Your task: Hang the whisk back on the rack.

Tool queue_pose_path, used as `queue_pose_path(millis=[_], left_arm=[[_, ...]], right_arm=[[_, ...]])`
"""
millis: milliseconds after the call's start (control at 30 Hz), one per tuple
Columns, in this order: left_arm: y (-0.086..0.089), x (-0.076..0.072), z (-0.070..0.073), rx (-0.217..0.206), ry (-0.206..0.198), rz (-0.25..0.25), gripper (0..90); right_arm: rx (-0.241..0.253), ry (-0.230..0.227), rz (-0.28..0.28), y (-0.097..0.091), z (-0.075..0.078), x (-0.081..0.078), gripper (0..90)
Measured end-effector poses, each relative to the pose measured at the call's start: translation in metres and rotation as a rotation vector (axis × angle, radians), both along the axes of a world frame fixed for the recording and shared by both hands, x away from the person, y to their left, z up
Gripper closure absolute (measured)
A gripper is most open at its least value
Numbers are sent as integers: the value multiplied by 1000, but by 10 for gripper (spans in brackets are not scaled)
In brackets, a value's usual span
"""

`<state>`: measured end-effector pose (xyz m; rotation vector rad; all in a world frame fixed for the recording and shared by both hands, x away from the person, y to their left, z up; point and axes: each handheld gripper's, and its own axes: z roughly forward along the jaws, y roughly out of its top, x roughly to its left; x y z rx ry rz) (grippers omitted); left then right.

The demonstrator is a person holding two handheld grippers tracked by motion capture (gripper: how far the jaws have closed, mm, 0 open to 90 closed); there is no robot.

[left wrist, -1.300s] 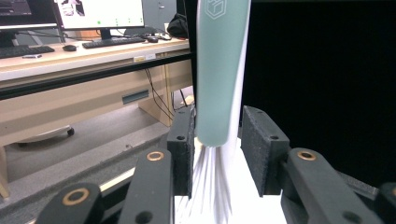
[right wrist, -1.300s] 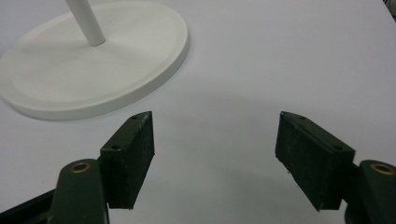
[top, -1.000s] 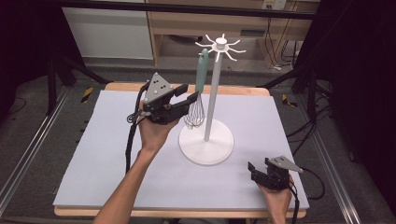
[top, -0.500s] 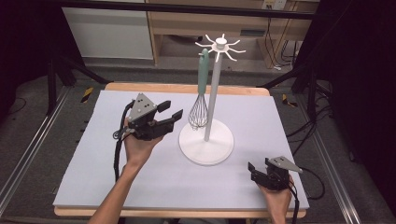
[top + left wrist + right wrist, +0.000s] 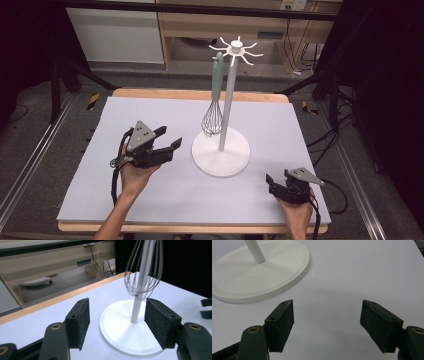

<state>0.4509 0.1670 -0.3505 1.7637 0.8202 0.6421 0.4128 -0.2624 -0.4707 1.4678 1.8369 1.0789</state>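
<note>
A whisk [image 5: 217, 75] with a teal handle hangs from a hook of the white stand [image 5: 220, 152] at the middle of the mat, its wire head [image 5: 130, 277] beside the pole. My left gripper [image 5: 171, 137] is low over the mat, left of the stand's base and apart from it. Its jaws have just been opening and stand wide, with nothing between the pads [image 5: 117, 322]. My right gripper [image 5: 270, 183] rests at the near right corner, open and empty [image 5: 327, 322], with the base [image 5: 262, 277] ahead of it to the left.
A lilac mat [image 5: 310, 130] covers the wooden table [image 5: 200, 94]. The stand's top carries several spare hooks [image 5: 236, 49]. Shelving and cables lie beyond the far edge. The other gripper's jaws show at the right edge of the left gripper view [image 5: 206, 307].
My left gripper has drawn back from the whisk's wire head, down and to the left, and its jaws have spread wide. The whisk stays hanging. The right gripper has kept still.
</note>
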Motion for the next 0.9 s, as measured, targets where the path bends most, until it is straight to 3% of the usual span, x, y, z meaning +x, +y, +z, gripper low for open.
queue_pose_path(millis=[367,667,900], left_arm=[[32,-6,-36,35,77,62,347],[65,-13,-75,72,144,151,338],[90,-12,-91,89,190,231,328]], right_arm=[[-5,2,-16,-1,0,0,251],[-10,22,-30,-2,-2,0,245],[-24,41,-35,-1,-4,1,223]])
